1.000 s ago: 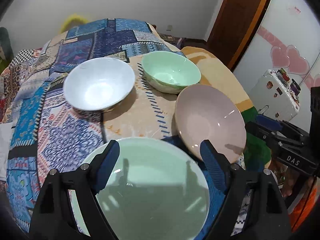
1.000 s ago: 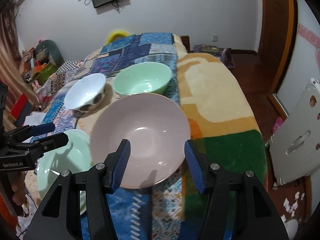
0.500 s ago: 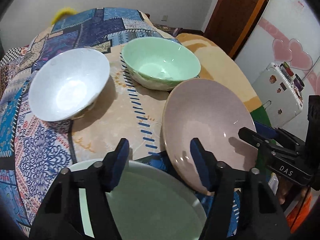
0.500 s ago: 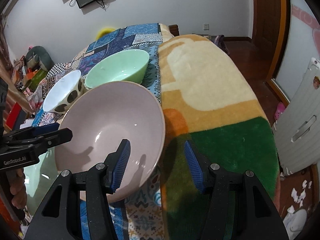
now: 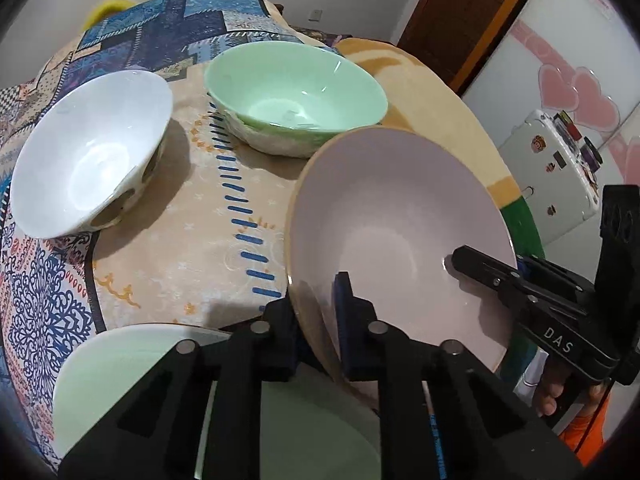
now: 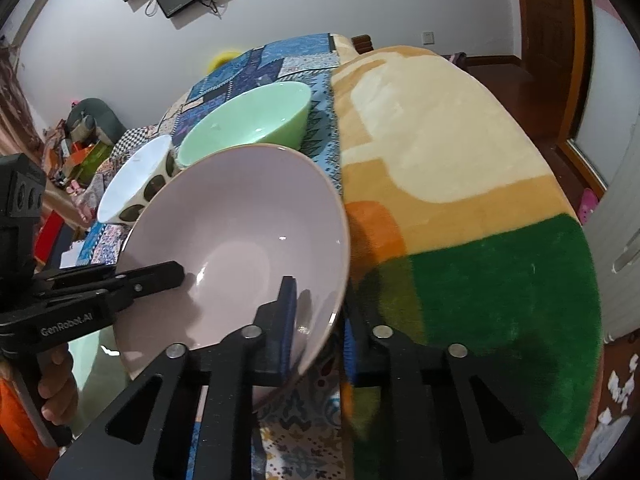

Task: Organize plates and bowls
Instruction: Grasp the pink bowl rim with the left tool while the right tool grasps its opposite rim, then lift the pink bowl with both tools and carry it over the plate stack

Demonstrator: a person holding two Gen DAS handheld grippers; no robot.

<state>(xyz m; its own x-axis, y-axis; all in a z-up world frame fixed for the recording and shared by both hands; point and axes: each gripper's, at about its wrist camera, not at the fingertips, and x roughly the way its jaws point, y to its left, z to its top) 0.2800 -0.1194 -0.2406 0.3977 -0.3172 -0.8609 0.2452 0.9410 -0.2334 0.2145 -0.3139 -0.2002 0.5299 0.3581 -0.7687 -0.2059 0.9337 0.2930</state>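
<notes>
Left wrist view: the left gripper (image 5: 316, 320) has just closed its jaws on the near rim of the pink plate (image 5: 400, 220), a wide, shallow, glossy dish tilted up off the bed (image 5: 180, 240) (tan rim edge showing). Beyond sit a white bowl (image 5: 88, 160) and a green bowl (image 5: 296, 92).

Right wrist view: the right gripper (image 6: 320, 324) has likewise clamped the plate's opposite rim.

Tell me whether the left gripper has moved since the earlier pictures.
Yes. The left gripper has slid off the pale green plate to the right, onto the pink plate, where its jaws have just been closing on the rim.
</notes>
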